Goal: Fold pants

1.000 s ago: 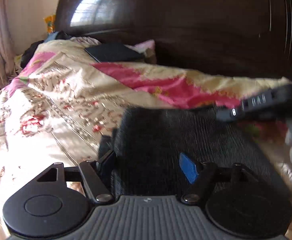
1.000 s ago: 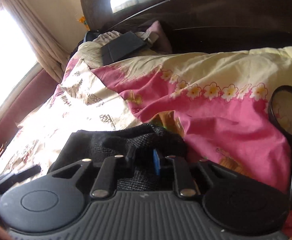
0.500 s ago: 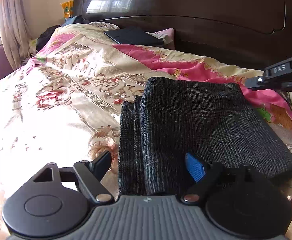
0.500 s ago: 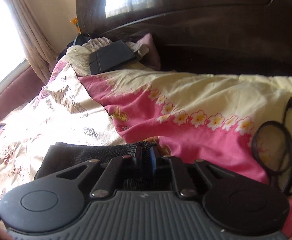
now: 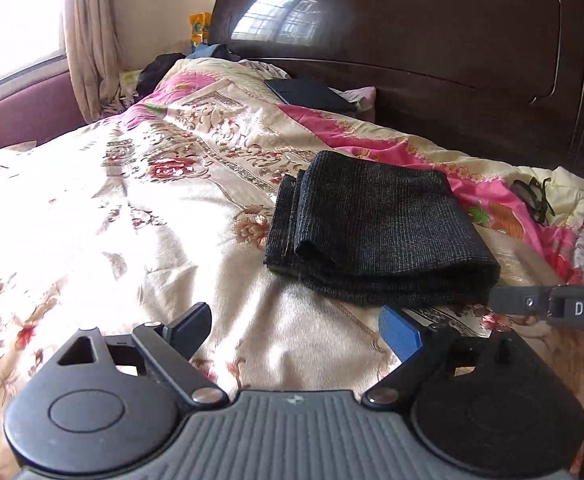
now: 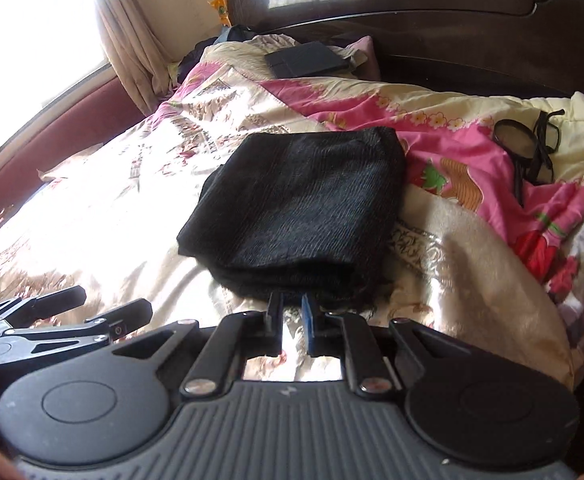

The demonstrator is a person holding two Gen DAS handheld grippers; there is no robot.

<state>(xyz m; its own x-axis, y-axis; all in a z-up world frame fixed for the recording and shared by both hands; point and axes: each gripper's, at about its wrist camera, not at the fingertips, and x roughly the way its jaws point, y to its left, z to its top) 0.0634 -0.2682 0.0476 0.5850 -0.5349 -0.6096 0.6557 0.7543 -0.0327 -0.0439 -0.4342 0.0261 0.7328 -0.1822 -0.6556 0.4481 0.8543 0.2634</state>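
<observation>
The pants (image 5: pixel 376 228) lie folded in a dark bundle on the bed (image 5: pixel 132 216), right of the middle, on the flowered cover. The left gripper (image 5: pixel 296 328) is near them, its jaws wide apart with nothing between. Part of the right gripper (image 5: pixel 552 306) enters from the right edge, just beside the near right corner of the pants. Glasses (image 5: pixel 532 198) lie far right, before the dark headboard (image 5: pixel 432 32).

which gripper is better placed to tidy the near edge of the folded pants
Right. The right gripper sits at the near edge of the folded black knit pants; the left gripper is open, short of it.
</observation>
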